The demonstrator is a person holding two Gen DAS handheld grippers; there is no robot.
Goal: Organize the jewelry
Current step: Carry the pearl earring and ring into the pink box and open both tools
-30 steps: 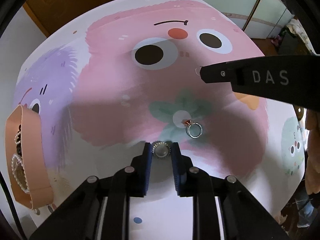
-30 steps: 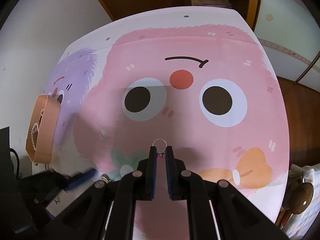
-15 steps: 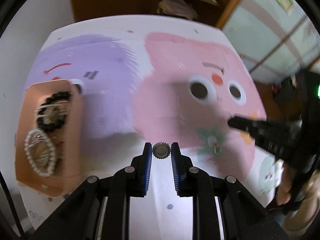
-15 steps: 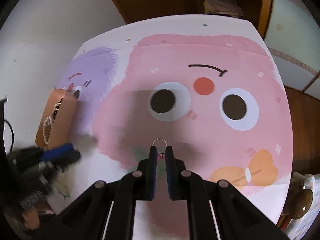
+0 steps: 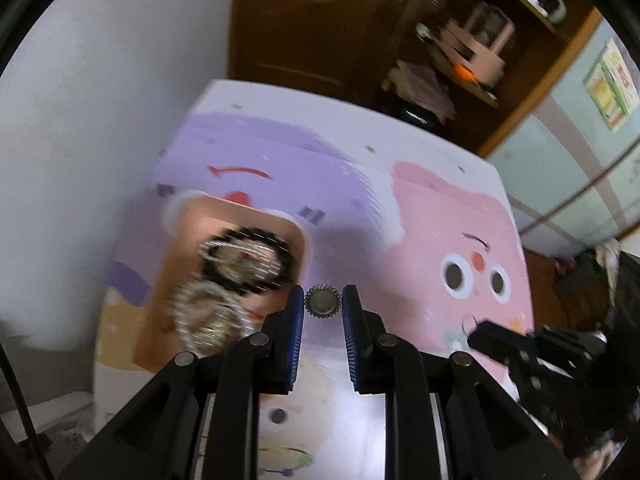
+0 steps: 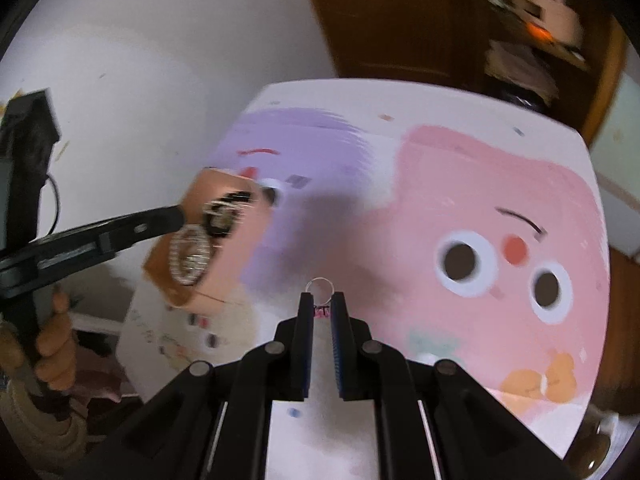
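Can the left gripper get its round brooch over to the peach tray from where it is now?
Probably yes. The left gripper holds the brooch just beside the tray, with nothing between them; the tray's near corner looks free.

honestly nothing readable in either view right now. there's a poster [image 5: 611, 80] on the pale blue wall panel at the far right of the left wrist view, yellow and green with blocks of print, but it's way too small and blurred to make out a single letter. the cloth [image 5: 432, 216] on the counter only has cartoon faces, eyes, noses and little dashes, no letters or numbers on it. the black tool [image 5: 520, 350] at the lower right of that view is smeared by blur, so any marking on it can't be read.
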